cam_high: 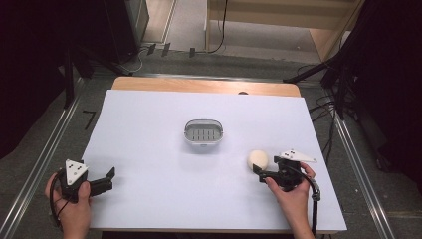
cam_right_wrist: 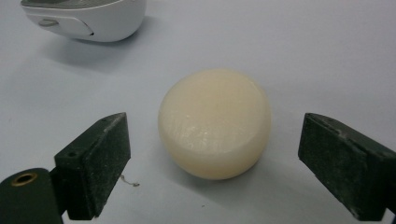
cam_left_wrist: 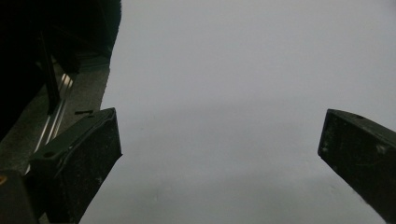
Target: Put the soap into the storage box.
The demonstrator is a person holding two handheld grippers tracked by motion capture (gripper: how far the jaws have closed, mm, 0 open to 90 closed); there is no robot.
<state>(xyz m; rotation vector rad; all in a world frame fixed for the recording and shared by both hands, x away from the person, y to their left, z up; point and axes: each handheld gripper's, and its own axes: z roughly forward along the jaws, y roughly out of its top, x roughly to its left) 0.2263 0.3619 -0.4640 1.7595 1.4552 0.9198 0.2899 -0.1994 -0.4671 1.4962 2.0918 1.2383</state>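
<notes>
Looking down from the high view, the inspection is finding a cream soap bar (cam_high: 258,160) lying on the white table sheet (cam_high: 149,189), directly ahead of the right gripper (cam_high: 260,172) and just beside its tips. The soap dish (cam_high: 203,132) is sitting well apart, toward the table's middle. The left gripper (cam_high: 108,179) is resting near the left edge, far from the bar, so the right hand is plainly the nearer one.

Turning to the left gripper view, the jaws are standing wide apart over bare white sheet (cam_left_wrist: 224,93), with nothing between them.

Moving to the right gripper view, the soap bar (cam_right_wrist: 215,122) is sitting just beyond the tips and centred on the gap, not touching either of the pads (cam_right_wrist: 100,163). The jaws are standing apart, wider than the bar, with nothing in their grip. The bar is a rounded puck lying on its flat face; it is showing no clear long axis and pointing no particular way, so any approach angle should serve. A corner of the soap dish (cam_right_wrist: 84,21) is showing at upper left, beyond the bar. Judged from this, the coming move is turning on a short advance straight ahead before closing.
</notes>
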